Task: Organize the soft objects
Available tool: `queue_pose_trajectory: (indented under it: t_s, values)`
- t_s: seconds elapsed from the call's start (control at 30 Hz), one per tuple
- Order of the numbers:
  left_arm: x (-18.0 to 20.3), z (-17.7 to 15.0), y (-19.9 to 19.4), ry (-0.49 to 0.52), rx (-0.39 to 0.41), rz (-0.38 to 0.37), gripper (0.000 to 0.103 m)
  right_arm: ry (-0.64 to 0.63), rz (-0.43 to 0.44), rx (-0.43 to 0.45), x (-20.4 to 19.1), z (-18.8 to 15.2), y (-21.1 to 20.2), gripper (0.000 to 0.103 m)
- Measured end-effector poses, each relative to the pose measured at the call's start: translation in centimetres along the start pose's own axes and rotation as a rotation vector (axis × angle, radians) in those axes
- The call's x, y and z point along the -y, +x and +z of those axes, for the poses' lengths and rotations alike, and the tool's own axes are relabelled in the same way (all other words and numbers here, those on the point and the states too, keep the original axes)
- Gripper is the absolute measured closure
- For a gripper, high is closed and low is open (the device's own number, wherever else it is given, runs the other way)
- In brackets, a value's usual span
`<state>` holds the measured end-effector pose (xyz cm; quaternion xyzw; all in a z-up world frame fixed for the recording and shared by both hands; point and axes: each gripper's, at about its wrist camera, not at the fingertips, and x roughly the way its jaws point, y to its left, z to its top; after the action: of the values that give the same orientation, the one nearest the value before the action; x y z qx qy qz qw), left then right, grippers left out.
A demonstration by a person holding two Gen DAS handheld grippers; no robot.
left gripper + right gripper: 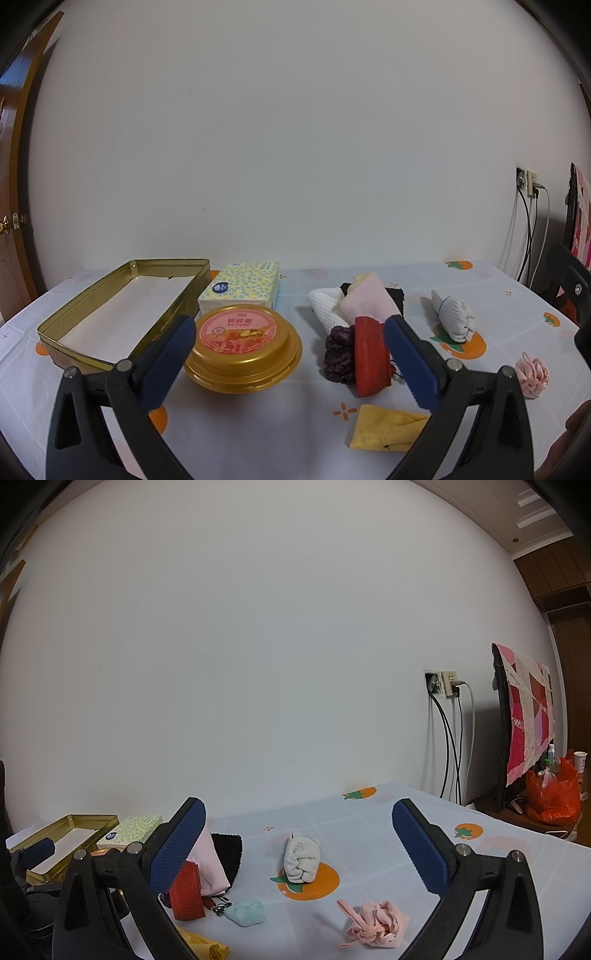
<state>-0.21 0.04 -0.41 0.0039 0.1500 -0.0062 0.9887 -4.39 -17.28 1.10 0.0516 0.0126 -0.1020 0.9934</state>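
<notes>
Left wrist view gives us the round gold plastic tub (242,345) beside the gold metal tin (122,310), with our left gripper (290,363) spread wide and empty. Only our right view, right gripper (298,845) likewise released, shows the small mint-green cloth (246,912) near the pink fabric scrunchie (375,925).

right claw (295,849): spread wide, nothing between its blue pads, hanging above the worktop (388,834)
rolled white towel (301,860): between the pads in view, resting on an orange fruit print
pink scrunchie (375,925): near edge, right of centre
mint pouch (246,912): just beside the red pouch (187,895)
pink cloth (210,867): lying against a black cloth (228,853)
gold tin (68,834): far left, open, with the tissue pack (133,830) beside it
yellow cloth (205,947): bottom edge
</notes>
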Motion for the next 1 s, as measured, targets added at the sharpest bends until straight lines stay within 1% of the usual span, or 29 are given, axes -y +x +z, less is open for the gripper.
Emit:
queue_pose_trajectory:
  t_s: [0.7, 1.0]
  values:
    - [-0.04, 0.06, -0.09, -0.001, -0.004, 0.0, 0.0, 0.007, -0.01, 0.007, -0.01, 0.07, 0.13, 0.001]
    - [-0.05, 0.0, -0.02, -0.001, -0.01, -0.007, 0.0, 0.029, -0.008, 0.009, 0.3, -0.04, 0.25, 0.001]
